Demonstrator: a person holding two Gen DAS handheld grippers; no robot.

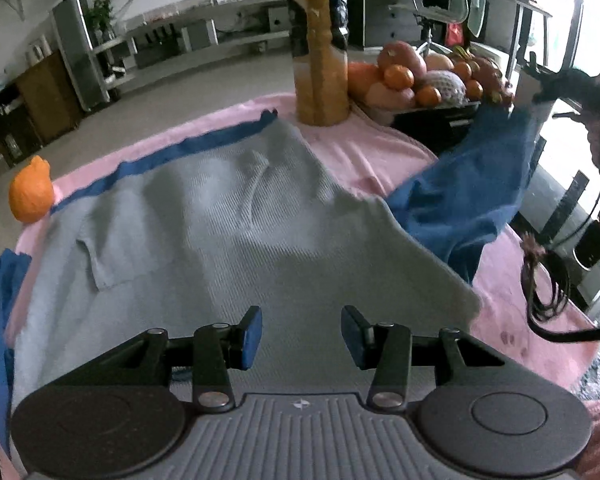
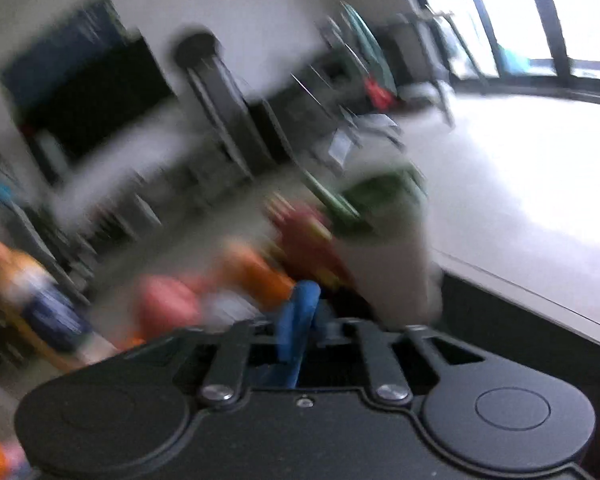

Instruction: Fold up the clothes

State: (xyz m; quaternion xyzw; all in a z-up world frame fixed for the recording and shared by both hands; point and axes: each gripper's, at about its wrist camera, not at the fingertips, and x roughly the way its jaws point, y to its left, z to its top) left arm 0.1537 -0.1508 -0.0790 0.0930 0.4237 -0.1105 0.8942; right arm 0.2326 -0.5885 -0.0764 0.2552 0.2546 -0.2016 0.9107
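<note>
Lying spread across the pink blanket (image 1: 364, 160), grey knit garment (image 1: 220, 240), its length running away from the left gripper (image 1: 302, 338), which hovers over its near hem with fingers parted and nothing between them. Blue garment (image 1: 472, 188), partly tucked beneath the grey one and showing as a strip along its far-left edge, rises to the right, where the right gripper (image 2: 300, 320) is clamped on a blue fold of it, lifted off the blanket toward the fruit tray (image 1: 440, 114). Judgement: the right hand is the nearer to the blue cloth and the fold would carry leftward across the grey garment; right view heavily blurred.
</note>
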